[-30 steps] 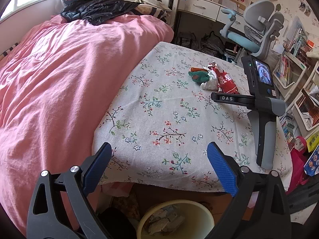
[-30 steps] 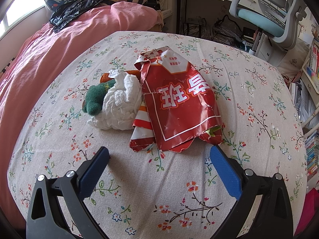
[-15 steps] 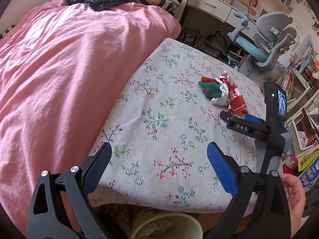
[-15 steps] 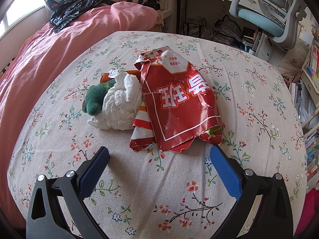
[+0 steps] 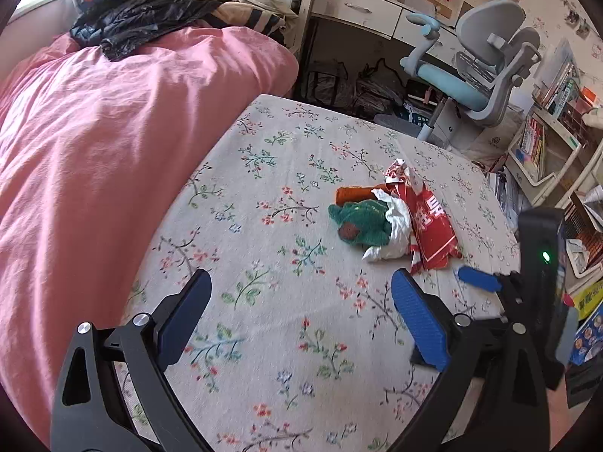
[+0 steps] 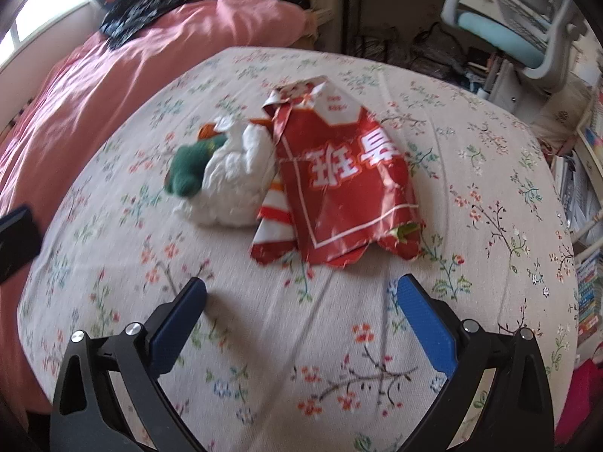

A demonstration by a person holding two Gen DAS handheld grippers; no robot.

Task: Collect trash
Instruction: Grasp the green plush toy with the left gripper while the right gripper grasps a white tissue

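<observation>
While both tools hover over the floral tablecloth (image 5: pixel 286 339), the trash sits in 1 small heap toward the table's far right part. The left gripper (image 5: pixel 301 301) has its 2 blue pads spread wide and grips nothing; bare cloth shows between them. The right gripper (image 6: pixel 301 301) is likewise wide apart and empty, its pads just short of the heap's near edge.

A red snack wrapper (image 6: pixel 346 184) with white characters lies flat, with a red-and-white striped wrapper (image 6: pixel 273 218) partly tucked beneath it. Touching its left side is a crumpled white tissue (image 6: pixel 233 184), and a green knitted item (image 6: pixel 188 169) presses against the tissue's left. An orange piece (image 5: pixel 352 194) lies behind the green one, touching it. In the left wrist view the same heap appears past the right pad, and the right gripper's blue fingertip (image 5: pixel 476 278) and black body stand near the wrapper's near end.

A pink duvet (image 5: pixel 113 150) covers the bed beside the table's left, with a black jacket (image 5: pixel 150 19) at its far end. A grey and blue desk chair (image 5: pixel 478 75) stands beyond the table, and bookshelves (image 5: pixel 542 143) line the right. The right wrist view is motion-blurred.
</observation>
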